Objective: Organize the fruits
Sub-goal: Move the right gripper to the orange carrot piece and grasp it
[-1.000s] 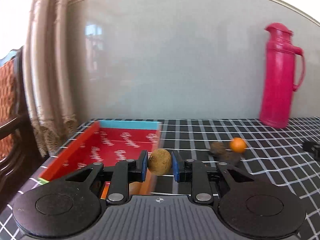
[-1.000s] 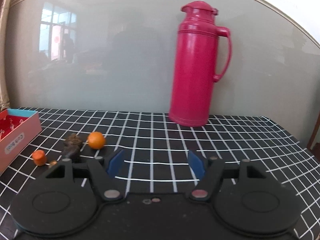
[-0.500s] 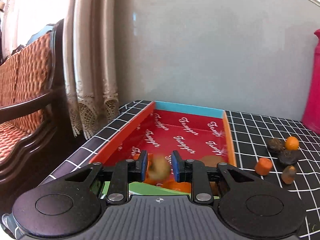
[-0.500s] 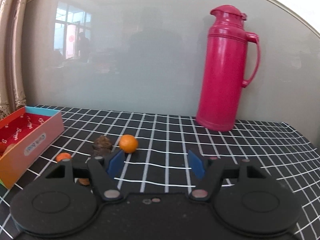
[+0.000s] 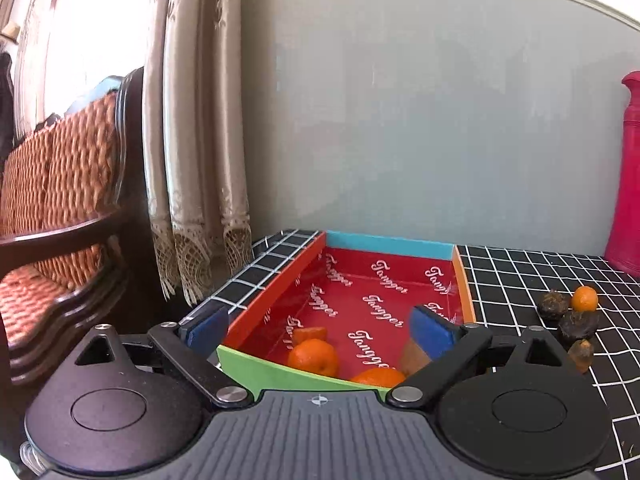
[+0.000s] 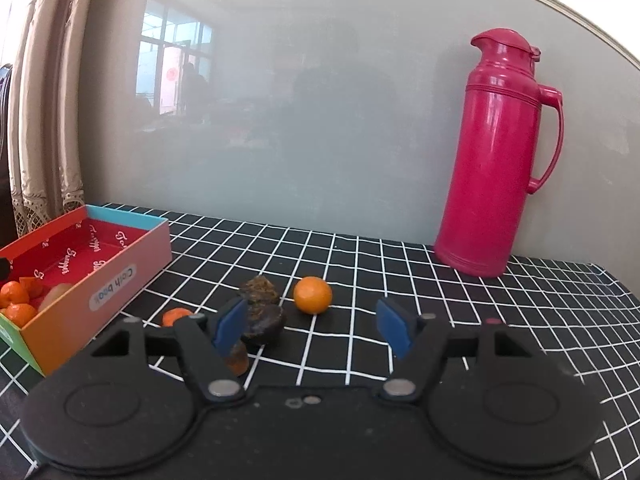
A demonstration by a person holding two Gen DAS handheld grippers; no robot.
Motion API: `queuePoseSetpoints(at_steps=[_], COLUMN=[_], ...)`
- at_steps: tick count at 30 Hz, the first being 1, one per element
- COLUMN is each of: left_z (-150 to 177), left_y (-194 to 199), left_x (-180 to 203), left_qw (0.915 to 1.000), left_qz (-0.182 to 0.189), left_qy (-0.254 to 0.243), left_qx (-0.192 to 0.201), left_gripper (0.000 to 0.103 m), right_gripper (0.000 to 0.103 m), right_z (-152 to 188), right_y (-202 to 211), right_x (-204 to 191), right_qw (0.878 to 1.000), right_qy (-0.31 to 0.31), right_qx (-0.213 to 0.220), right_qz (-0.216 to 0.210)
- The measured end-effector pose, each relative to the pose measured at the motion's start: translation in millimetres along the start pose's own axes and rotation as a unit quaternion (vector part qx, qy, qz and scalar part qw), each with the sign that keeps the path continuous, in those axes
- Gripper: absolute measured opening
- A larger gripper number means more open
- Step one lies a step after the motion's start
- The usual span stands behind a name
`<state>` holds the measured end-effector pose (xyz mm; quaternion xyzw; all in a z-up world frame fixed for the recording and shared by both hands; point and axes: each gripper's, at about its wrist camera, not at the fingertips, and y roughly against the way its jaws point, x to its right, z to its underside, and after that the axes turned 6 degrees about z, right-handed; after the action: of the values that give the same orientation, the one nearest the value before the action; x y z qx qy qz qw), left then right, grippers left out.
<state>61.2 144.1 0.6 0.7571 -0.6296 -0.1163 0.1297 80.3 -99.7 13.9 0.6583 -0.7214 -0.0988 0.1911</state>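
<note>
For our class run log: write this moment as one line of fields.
left hand-held gripper: open, jaws just opened, empty | box: holds oranges | right hand-held gripper: open, empty | orange: on table

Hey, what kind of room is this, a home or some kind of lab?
Most likely a lived-in home, perhaps a sitting or dining room. A wooden chair with woven cushions stands beside lace-edged curtains, and a pink thermos flask sits on the black checked tablecloth against the wall.
</note>
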Motion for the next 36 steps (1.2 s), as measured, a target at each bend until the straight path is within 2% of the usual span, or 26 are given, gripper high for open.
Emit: queuePoseSetpoints(at_steps=[9,18,26,31,36], left_z=[2,3,9,12,15], left_y=[8,8,9,9,7], left_x=[0,-21,-50,-68,-80], left_qw=[0.9999,0.9998,0.9991,0.9983,0.9979], left_qz=[0.007,-0.02,-0.043,-0.057,-0.062], left_qy=[-0.012,-0.002,0.004,0.011,0.013], left_qx=[0.007,0.006,-0.002,-0.006,-0.012], left_gripper=[0.097,0.097,0.097,0.097,0.097], right_gripper=[0.071,0.069,0.067,0.062,0.052], right_z=[1,-3,-1,0,2], right_y=[-5,-17,-34,-44,-54], right_x=[-21,-56,-76,-90,-101], right_qw=[1.0,0.998,0.997,0.996,0.995], right_qy=[0.018,0.025,0.025,0.031,0.036], right_qx=[-0.001,-0.006,-0.024,-0.034,-0.053], right_qz=[-0.02,-0.055,-0.065,-0.073,-0.079])
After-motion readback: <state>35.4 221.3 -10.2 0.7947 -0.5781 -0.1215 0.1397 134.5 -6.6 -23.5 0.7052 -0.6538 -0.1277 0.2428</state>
